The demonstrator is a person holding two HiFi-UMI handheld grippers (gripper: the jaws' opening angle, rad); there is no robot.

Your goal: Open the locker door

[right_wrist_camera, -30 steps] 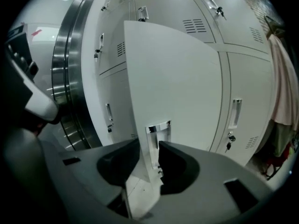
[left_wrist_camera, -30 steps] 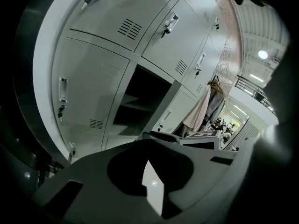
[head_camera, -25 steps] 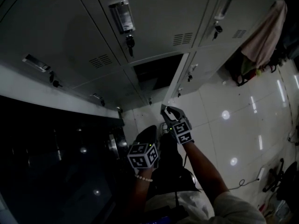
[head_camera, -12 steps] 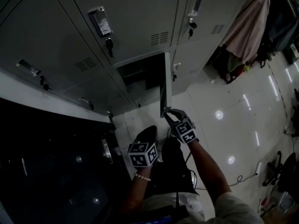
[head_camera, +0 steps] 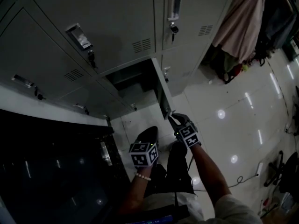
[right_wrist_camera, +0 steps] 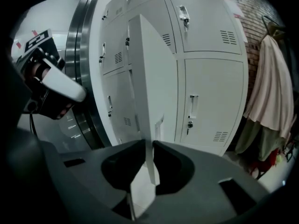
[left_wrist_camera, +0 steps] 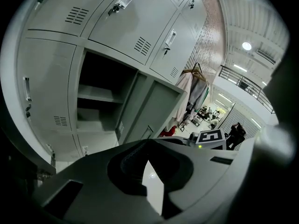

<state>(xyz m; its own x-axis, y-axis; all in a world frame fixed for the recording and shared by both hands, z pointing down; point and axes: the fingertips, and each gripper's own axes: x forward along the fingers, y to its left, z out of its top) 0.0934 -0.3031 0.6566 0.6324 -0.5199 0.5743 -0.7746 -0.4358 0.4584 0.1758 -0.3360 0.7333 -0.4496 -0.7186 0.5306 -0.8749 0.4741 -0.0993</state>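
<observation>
The grey locker door [head_camera: 160, 90] stands swung out from its open compartment [head_camera: 133, 80], edge-on to me. My right gripper [head_camera: 172, 118] holds the door's lower free edge. In the right gripper view the door edge [right_wrist_camera: 148, 78] runs down between the jaws, and the right gripper [right_wrist_camera: 147, 148] has just been closing and presses on it. My left gripper [head_camera: 147, 135] hangs lower left of the door, clear of it. Its tips [left_wrist_camera: 148, 143] meet with nothing between them. The open compartment [left_wrist_camera: 98, 101] with its shelf shows beyond them.
Closed lockers [head_camera: 112, 17] surround the open one. A dark glossy panel [head_camera: 46, 171] lies at the left. Clothes [head_camera: 238, 27] hang at the right of the lockers above the shiny tiled floor [head_camera: 233, 125]. A cable [head_camera: 243, 181] lies near my legs.
The door has swung further out from the compartment, with the right gripper at its lower edge throughout. Both grippers have shifted slightly right in the head view.
</observation>
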